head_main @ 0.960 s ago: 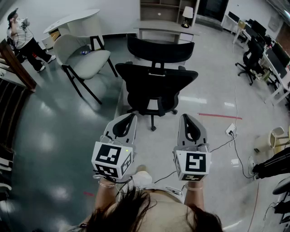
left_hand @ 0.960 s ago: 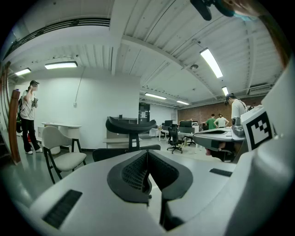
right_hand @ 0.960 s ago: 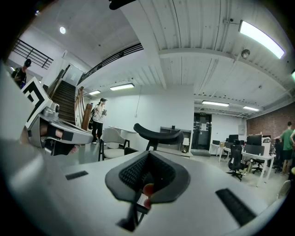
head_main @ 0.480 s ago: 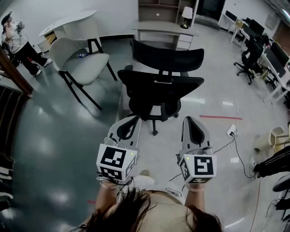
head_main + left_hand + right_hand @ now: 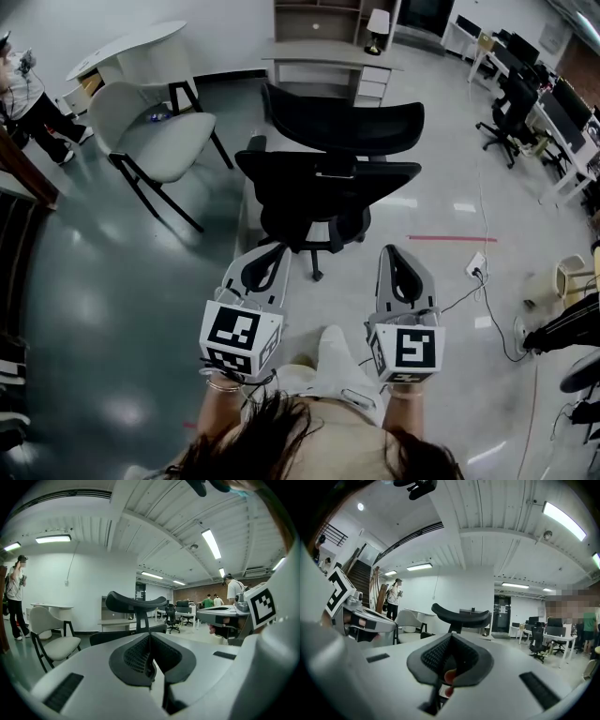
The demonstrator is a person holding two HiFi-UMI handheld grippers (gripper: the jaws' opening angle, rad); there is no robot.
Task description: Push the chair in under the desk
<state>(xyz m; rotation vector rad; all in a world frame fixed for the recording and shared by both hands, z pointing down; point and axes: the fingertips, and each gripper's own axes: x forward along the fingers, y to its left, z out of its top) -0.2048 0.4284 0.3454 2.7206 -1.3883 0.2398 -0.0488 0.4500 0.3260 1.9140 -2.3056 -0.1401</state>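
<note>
**Both Jaw Pairs Closed, Nothing Gripped**

The jaws of the left gripper (image 5: 270,248) and of the right gripper (image 5: 394,251) are pressed together, with nothing between them. The two grippers are held side by side and point toward the far end of the room. The black office chair (image 5: 323,183) stands just beyond their tips, backrest toward them and headrest (image 5: 347,117) above. Contact with the chair cannot be confirmed. The desk (image 5: 323,54) stands farther off, past the chair, and the chair is not under it. A lamp (image 5: 378,23) sits at the desk's right end. A white chair (image 5: 155,131) stands to the left.
</note>
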